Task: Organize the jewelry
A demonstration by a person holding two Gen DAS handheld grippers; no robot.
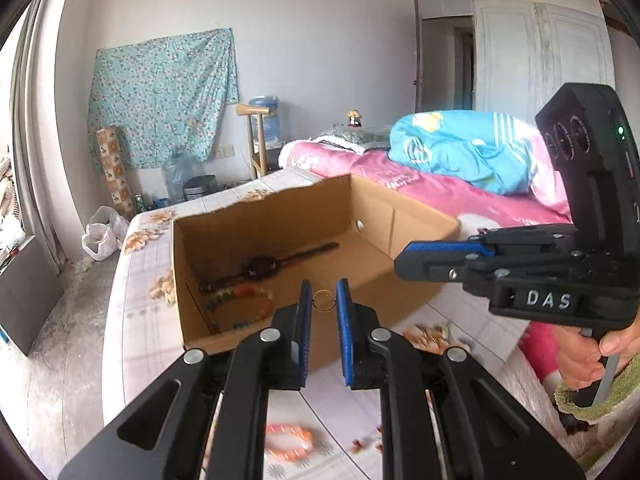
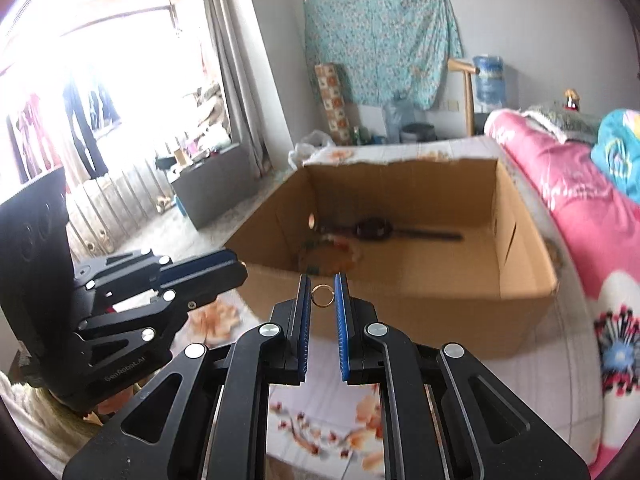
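My left gripper [image 1: 323,292] is shut on a small gold ring [image 1: 324,310], pinched between its blue pads just in front of the near wall of an open cardboard box [image 1: 280,200]. My right gripper [image 2: 322,286] is shut on a second gold ring [image 2: 322,305], also in front of the box [image 2: 400,316]. On the box floor lie a dark wristwatch [image 1: 262,266] [image 2: 374,229] and a beaded bracelet [image 1: 244,298] [image 2: 332,254]. Each gripper shows from the side in the other's view: the right gripper [image 1: 400,262] and the left gripper [image 2: 242,270].
The box stands on a floral tablecloth [image 1: 136,280]. An orange and white bead bracelet [image 1: 288,440] and small loose beads [image 1: 360,446] lie on the cloth below my left gripper. A bed with a pink cover [image 1: 460,196] and a blue quilt [image 1: 468,148] runs along the right. A hand [image 1: 588,360] holds the right gripper's handle.
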